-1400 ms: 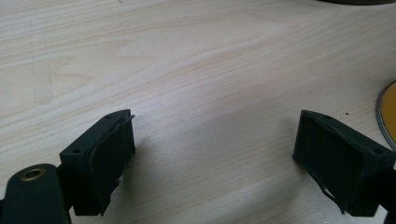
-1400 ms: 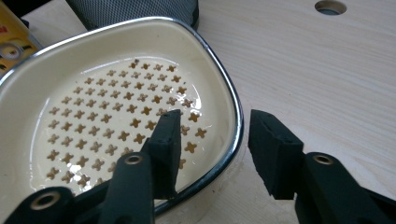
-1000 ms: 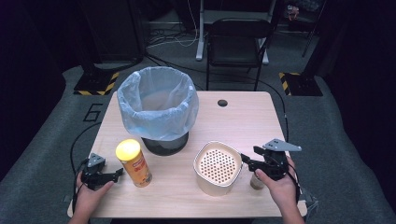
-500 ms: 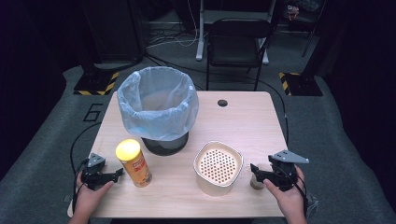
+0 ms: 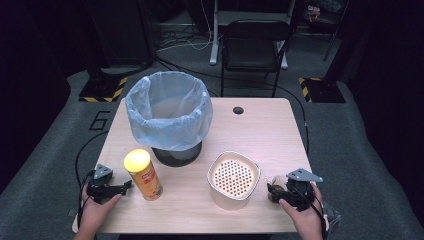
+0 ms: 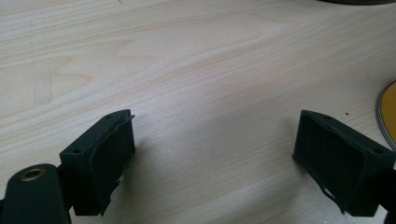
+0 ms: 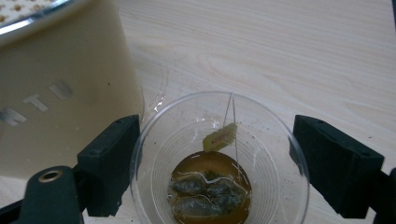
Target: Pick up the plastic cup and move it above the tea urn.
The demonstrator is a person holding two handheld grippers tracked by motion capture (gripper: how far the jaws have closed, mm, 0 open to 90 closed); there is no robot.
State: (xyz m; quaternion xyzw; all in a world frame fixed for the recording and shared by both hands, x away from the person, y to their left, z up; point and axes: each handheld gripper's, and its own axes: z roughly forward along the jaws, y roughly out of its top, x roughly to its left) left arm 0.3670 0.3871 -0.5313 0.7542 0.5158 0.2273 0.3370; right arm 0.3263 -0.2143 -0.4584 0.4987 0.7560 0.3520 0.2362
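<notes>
A clear plastic cup (image 7: 219,163) holding brown liquid and a tea bag with a yellow tag stands near the table's front right, next to a cream container (image 5: 233,179) with a perforated lid. In the right gripper view, my right gripper (image 7: 217,140) is open, one jaw on each side of the cup at rim height. From the high view, that gripper (image 5: 274,190) partly covers the cup (image 5: 273,181). My left gripper (image 5: 121,188) rests open at the front left, close to a yellow-lidded chip can (image 5: 144,174). Nothing but bare wood lies between its jaws (image 6: 217,135).
A dark bin lined with a pale blue bag (image 5: 169,112) stands behind the can and the container. The table (image 5: 270,130) has a small cable hole (image 5: 238,110) at the back. A chair (image 5: 255,45) stands beyond the far edge. The can's edge (image 6: 387,116) is just right of my left jaws.
My right gripper has dropped and come toward the near edge, settling with its jaws around the cup. The left gripper and all objects stay put.
</notes>
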